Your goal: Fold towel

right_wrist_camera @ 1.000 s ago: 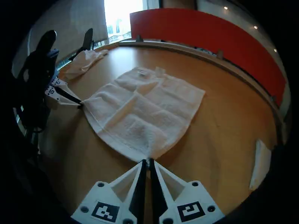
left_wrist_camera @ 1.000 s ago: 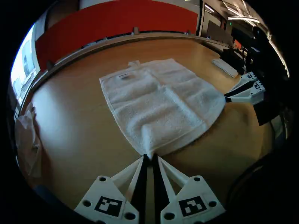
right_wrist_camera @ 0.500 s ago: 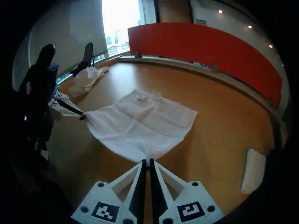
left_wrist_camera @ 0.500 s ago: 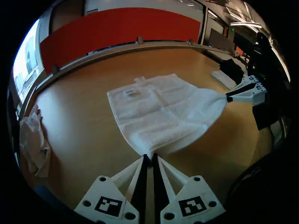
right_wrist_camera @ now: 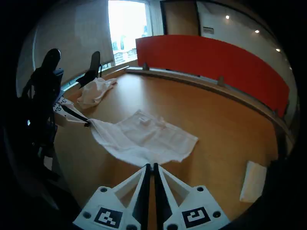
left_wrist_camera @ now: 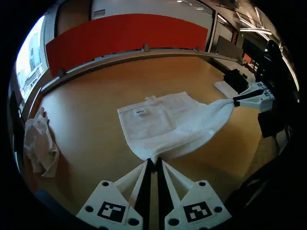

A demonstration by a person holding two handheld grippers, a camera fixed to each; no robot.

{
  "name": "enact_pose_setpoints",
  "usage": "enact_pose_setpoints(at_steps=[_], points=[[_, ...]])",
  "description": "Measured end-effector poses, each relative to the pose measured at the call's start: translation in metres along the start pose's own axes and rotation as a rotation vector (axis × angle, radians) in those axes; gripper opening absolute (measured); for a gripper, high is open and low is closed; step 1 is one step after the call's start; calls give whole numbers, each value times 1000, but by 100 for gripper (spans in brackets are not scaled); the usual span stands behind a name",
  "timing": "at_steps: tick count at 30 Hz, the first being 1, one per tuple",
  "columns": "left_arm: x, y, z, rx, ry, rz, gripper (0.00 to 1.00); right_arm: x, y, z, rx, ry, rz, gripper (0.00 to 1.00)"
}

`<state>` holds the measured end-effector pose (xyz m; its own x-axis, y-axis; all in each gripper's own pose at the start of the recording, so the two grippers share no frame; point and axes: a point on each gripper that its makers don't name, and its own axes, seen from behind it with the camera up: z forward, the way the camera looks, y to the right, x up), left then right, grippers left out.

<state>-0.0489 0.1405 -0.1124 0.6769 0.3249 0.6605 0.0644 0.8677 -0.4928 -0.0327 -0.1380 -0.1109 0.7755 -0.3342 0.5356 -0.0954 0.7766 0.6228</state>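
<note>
A white towel (left_wrist_camera: 169,120) lies partly on the wooden table (left_wrist_camera: 88,103), with its near edge lifted off the surface. My left gripper (left_wrist_camera: 153,160) is shut on one near corner. In the same view, the right gripper (left_wrist_camera: 234,102) pinches the other corner at the far right. In the right gripper view the towel (right_wrist_camera: 147,138) spreads ahead, my right gripper (right_wrist_camera: 151,165) is shut on its corner, and the left gripper (right_wrist_camera: 87,123) holds the corner at the left. A small tag (left_wrist_camera: 139,112) shows on the towel's far part, which still rests on the table.
A crumpled white cloth (left_wrist_camera: 38,143) lies at the table's left edge, also seen as a cloth (right_wrist_camera: 94,90) near the window. A folded white towel (right_wrist_camera: 252,186) sits at the right. A red partition (left_wrist_camera: 126,36) runs along the far edge. Dark chairs (right_wrist_camera: 92,65) stand beyond.
Both grippers have risen and pulled back, lifting the towel's near edge off the table. The towel has gone from lying flat to hanging taut between the two held corners.
</note>
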Motion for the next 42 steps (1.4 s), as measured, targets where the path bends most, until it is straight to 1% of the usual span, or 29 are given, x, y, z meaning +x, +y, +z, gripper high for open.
enact_pose_setpoints(at_steps=[5, 12, 18, 23, 27, 31, 37, 42], points=[[3, 7, -11, -12, -2, -18, 10, 8, -3, -10, 3, 13, 8, 7], [3, 17, -22, -23, -7, -42, 10, 11, -3, -21, -4, 13, 3, 7], [1, 21, -25, -29, -16, -62, 10, 11, -3, -23, -2, 8, -2, 7], [0, 21, -24, -24, -21, -71, 10, 11, -3, -21, 0, 3, -8, 7], [3, 20, -20, -21, -21, -81, 10, 12, -1, -19, 0, 0, -9, 7], [6, 16, -12, -13, -36, -104, 10, 14, 6, -14, -9, -4, -7, 7], [17, 10, 3, -11, -47, -153, 10, 17, 23, -2, -28, -19, -13, 7], [30, -1, 18, -4, -37, -180, 10, 21, 38, 11, -42, -34, -26, 7]])
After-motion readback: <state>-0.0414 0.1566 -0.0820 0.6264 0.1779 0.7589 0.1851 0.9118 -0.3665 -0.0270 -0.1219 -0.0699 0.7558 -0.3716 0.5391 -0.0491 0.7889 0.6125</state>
